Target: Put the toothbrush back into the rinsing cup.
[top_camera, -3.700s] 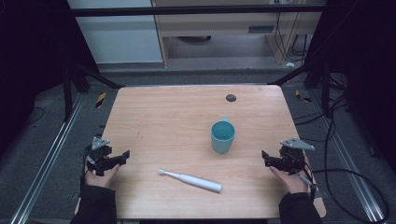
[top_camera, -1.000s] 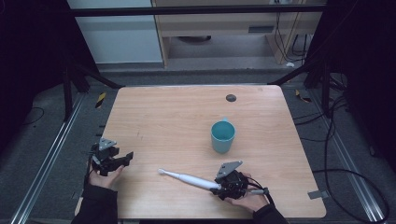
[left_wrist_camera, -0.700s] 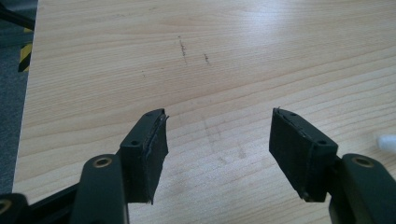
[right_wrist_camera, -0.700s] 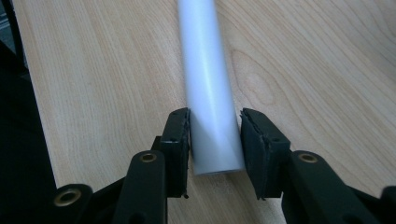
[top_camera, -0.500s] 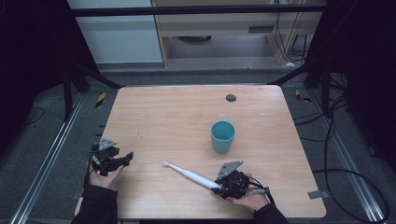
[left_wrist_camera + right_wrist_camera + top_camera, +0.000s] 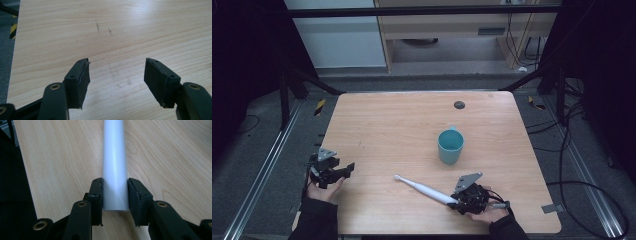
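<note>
Right gripper (image 6: 115,192) clamping smooth white cylindrical toothbrush handle (image 6: 114,165)

We see the counter (image 6: 412,130) evenly lit from overhead, floor around it falling into deep shadow, soft glare on the wood beyond the counter's middle, short faint shadows beneath the jaws, close-up views sharp, high view slightly soft.

A pale wooden surface (image 6: 377,125) carries a teal cup (image 6: 450,146) standing upright right of centre, a white electric toothbrush (image 6: 424,189) lying slantwise near the front edge, well apart from the cup, and a small dark round spot (image 6: 459,105) near the far edge.
</note>
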A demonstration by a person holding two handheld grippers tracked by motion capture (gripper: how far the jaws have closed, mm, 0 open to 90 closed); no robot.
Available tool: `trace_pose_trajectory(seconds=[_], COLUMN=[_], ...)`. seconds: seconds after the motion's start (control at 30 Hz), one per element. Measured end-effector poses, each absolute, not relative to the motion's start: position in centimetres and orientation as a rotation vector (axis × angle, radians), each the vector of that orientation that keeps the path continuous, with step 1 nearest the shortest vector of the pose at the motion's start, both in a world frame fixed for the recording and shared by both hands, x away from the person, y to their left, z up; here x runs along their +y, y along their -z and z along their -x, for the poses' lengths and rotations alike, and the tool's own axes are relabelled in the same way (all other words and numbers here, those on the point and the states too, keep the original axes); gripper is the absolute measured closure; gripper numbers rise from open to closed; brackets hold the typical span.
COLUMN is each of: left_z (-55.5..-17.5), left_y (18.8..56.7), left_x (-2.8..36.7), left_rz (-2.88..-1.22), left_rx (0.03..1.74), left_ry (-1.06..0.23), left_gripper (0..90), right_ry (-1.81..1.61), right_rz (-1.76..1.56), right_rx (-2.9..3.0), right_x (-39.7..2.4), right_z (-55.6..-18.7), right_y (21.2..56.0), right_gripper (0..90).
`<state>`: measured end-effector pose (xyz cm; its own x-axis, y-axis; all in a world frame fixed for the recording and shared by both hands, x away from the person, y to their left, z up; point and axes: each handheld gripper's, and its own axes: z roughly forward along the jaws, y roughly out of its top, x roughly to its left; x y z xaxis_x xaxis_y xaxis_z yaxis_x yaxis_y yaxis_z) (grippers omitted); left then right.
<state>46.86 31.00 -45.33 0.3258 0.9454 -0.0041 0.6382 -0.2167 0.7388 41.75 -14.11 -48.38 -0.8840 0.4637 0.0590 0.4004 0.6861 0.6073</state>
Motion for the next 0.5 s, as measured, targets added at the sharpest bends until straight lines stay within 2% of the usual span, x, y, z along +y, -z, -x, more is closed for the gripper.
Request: trace_pose_trajectory(seconds=[0.4,0.5], left_z=[-46.9,-46.9], left_y=[45.4,45.4], left_x=[31.0,31.0], left_rz=[-1.948,-1.952], left_rx=[1.393,1.392], left_ry=[-0.607,-0.607], left_gripper=[36.4,36.3], right_ry=[-0.948,-0.961], right_rz=[-0.731,-0.738], right_rx=[2.791,2.786], right_x=[-15.4,-15.4], right_z=[-41.7,-41.6], right_y=[48.4,48.3], right_gripper=[65.1,60.6])
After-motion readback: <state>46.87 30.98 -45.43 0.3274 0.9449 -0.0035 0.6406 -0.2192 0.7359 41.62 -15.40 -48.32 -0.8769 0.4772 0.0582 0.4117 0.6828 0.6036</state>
